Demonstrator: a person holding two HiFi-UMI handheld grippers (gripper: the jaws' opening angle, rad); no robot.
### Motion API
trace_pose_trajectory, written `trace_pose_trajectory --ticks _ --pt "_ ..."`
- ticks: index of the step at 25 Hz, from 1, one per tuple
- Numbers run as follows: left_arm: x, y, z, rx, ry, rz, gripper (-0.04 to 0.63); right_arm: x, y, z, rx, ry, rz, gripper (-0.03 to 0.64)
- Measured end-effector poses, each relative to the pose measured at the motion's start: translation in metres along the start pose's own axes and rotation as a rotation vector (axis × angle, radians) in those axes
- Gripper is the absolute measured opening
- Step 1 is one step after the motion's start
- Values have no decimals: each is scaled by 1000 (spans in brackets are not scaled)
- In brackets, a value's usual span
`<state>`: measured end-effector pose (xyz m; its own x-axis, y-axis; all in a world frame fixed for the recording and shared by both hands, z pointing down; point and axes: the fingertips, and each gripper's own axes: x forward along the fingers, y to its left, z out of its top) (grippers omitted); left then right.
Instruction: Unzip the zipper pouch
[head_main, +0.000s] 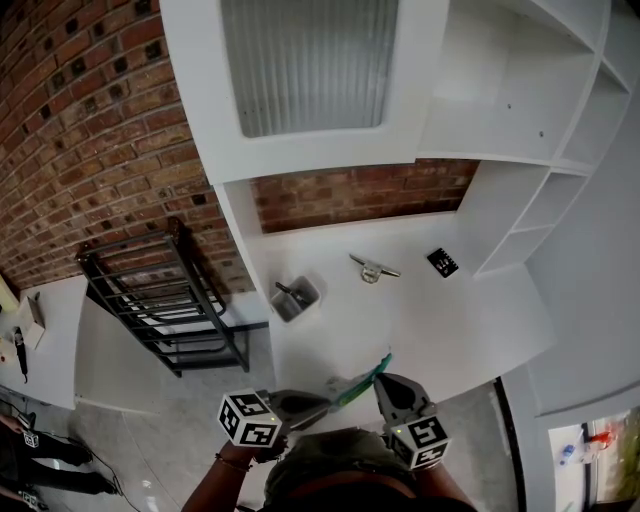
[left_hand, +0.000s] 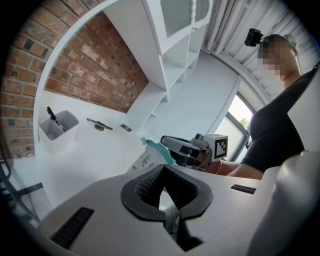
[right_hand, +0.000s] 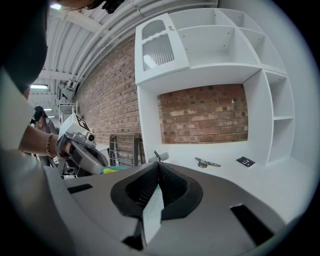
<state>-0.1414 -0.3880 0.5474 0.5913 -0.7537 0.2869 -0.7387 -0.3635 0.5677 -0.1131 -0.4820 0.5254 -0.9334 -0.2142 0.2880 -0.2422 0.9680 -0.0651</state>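
Observation:
A pale zipper pouch (head_main: 352, 388) with a green zipper edge hangs between my two grippers, low over the near edge of the white desk (head_main: 440, 320). My left gripper (head_main: 322, 402) is shut on the pouch's left end. Pale fabric shows between its closed jaws (left_hand: 164, 168) in the left gripper view. My right gripper (head_main: 386, 380) is shut on the right end, with a pale strip caught between its jaws (right_hand: 159, 165). The left gripper view shows the printed pouch (left_hand: 146, 159) running to the right gripper (left_hand: 186, 148). The right gripper view shows the left gripper (right_hand: 82, 150) beside the green edge (right_hand: 113, 170).
A grey cup (head_main: 297, 299) holding a black pen stands on the desk's left side. A metal clip-like tool (head_main: 372, 268) and a small black card (head_main: 442, 262) lie farther back. A black metal rack (head_main: 165, 300) stands at the left, by the brick wall. White shelves (head_main: 545, 130) rise at the right.

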Motion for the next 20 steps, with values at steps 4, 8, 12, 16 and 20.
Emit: trace_pose_trajectory --ticks 4,8,12,16,20 --pt "-3 2 1 16 6 12 -2 0 -2 1 -6 3 -6 2" --pt "-6 2 1 17 3 15 -2 -1 -2 1 -3 -2 -3 2" --pt "-9 2 0 16 -3 10 -2 -1 -1 1 -15 1 -4 2" --pt "-21 5 0 20 -10 22 -2 -7 -25 -4 30 13 -71 2" --pt "-28 10 -1 39 -2 34 -2 -13 -40 -2 48 -3 -119 2"
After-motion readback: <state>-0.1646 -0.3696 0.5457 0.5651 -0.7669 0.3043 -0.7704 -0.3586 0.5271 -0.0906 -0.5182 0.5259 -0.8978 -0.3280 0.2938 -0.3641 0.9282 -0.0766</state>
